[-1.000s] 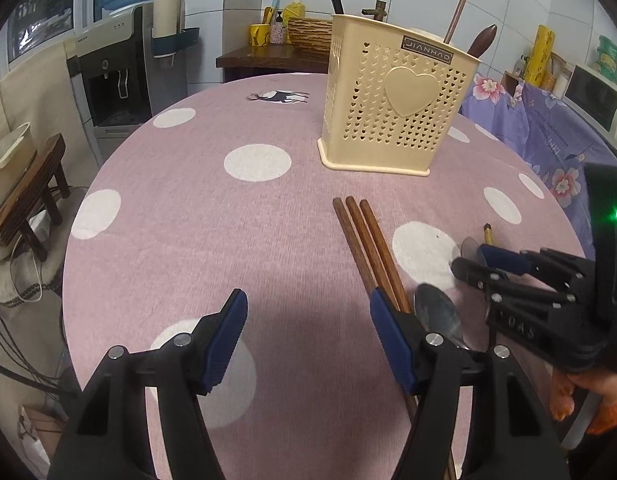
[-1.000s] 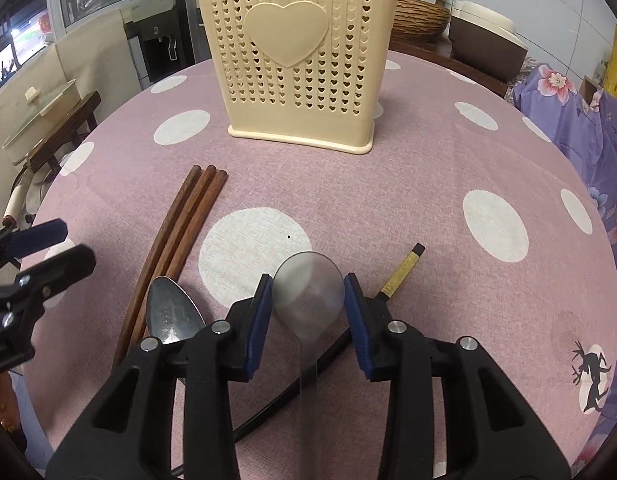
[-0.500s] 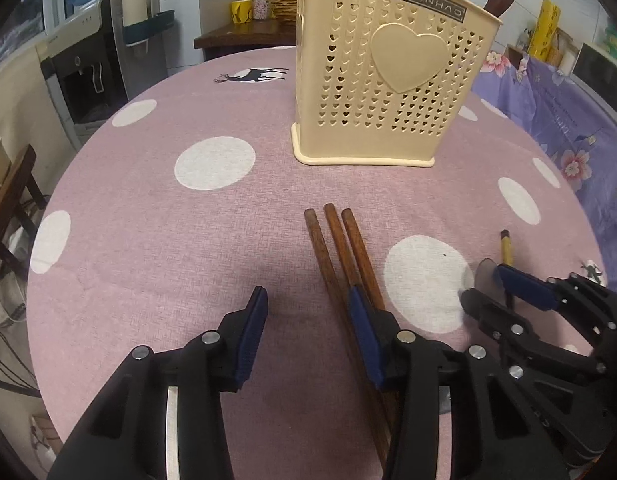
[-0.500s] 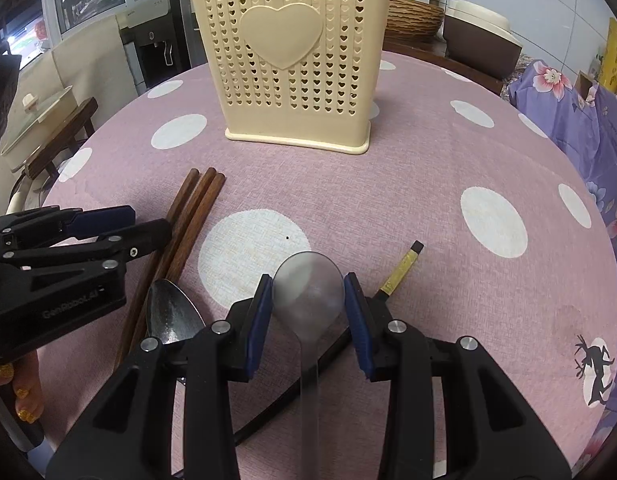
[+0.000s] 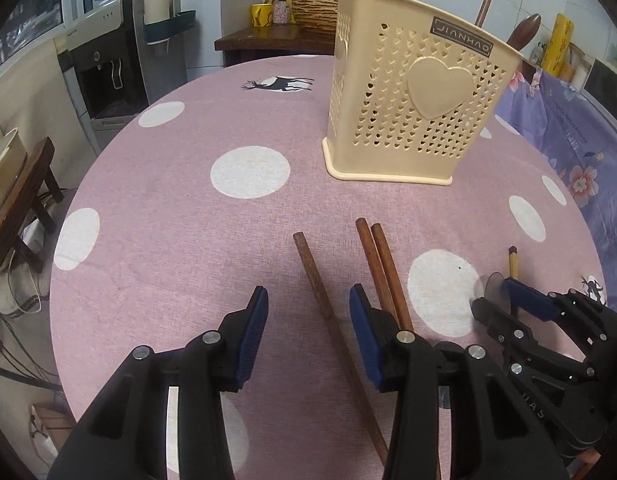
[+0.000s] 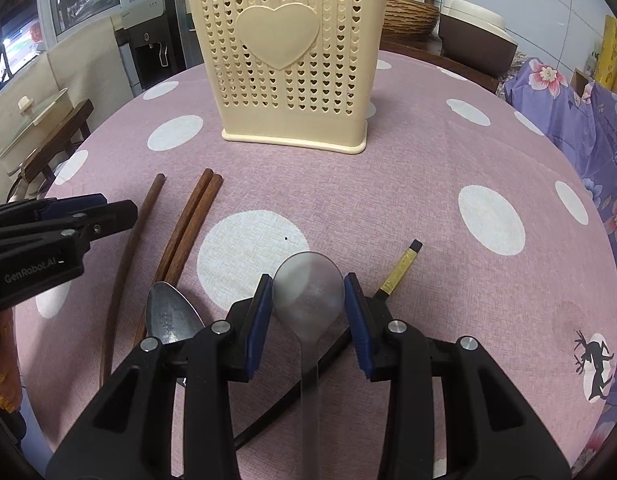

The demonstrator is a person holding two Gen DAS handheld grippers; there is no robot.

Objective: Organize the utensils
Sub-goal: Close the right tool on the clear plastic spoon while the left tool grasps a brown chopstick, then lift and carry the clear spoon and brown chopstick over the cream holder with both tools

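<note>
While right tongs [image 6: 308, 300] pinch translucent spoon [image 6: 308, 292], perforated cream caddy [image 6: 288, 60]

Three brown wooden chopsticks [image 6: 196, 216] are lying on the table [image 6: 428, 184], two touching and one apart. Two spoons are lying there: a metal spoon [image 6: 168, 316] and a translucent spoon [image 6: 308, 292]. One cream utensil holder [image 6: 292, 64] is standing upright.

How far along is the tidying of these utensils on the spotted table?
Barely begun, it seems. Done: two wooden handles stand in the cream holder. In hand: the right gripper clamps a clear spoon; the left gripper is open astride one chopstick, not gripping. Left: that chopstick, the chopstick pair, a metal spoon and a gold-tipped stick lie on the table.
</note>
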